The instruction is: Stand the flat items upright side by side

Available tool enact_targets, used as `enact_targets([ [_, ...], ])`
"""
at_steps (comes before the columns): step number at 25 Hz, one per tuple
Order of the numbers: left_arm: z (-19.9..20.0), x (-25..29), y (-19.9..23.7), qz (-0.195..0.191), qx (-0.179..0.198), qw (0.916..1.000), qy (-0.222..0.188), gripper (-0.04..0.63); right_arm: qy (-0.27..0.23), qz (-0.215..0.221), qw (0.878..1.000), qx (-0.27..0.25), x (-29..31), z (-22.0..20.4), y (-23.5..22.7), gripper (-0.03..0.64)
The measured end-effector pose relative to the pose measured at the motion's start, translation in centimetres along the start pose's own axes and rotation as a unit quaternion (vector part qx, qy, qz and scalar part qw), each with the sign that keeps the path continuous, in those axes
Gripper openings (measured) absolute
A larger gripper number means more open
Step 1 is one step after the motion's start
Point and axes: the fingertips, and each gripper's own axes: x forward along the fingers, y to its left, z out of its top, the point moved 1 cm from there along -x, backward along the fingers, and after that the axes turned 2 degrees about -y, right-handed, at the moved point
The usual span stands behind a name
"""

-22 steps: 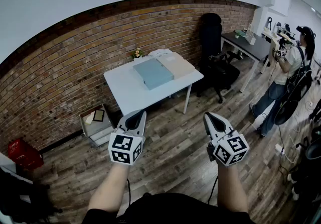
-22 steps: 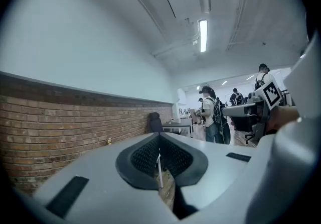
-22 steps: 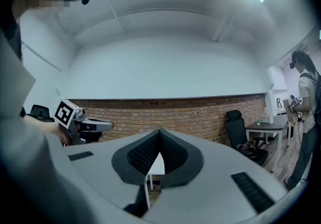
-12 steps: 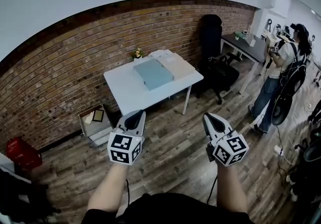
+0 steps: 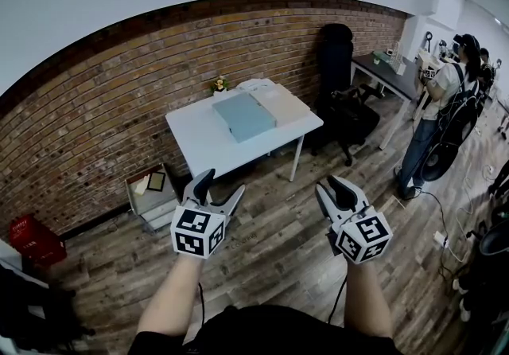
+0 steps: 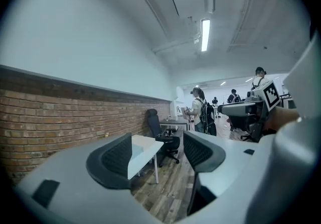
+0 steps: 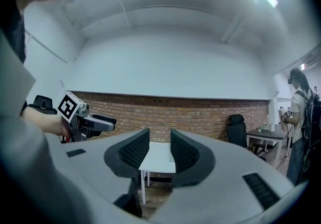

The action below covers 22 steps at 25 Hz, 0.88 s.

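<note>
1. The left claw is hanging released with its jaws wide. The right claw is standing narrowly parted, and both are gripping nothing.
2. The grey-blue flat item and the beige flat item are lying flat, just beside each other, on the white surface at upper centre, well apart from both claws.
3. Likely best: approaching squarely and widening the right claw before pinching 1 edge.

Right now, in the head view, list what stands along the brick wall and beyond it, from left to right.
red crate → open floor box → white table → black office chair → person
</note>
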Motion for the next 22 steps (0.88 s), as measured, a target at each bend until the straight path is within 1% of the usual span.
enact_targets([
  [3,0.1,-0.3,-0.2,-0.001,0.002,1.0000,-0.001,0.348,0.006,0.009,1.000,0.014,-0.1,-0.1,0.1,0.232],
  [6,0.1,-0.7,-0.3,-0.002,0.001,1.0000,0.000,0.368,0.010,0.013,1.000,0.020,-0.3,-0.3,0.4,0.298],
  [13,-0.6,-1.0,-0.6,-0.010,-0.011,0.9998,0.011,0.430,0.018,0.018,0.999,0.035,-0.9,-0.7,0.8,0.387],
  [22,-1.4,-1.3,-1.4,-0.019,-0.020,0.9993,0.023,0.477,0.032,0.043,0.996,0.070,-1.9,-2.0,1.3,0.484],
])
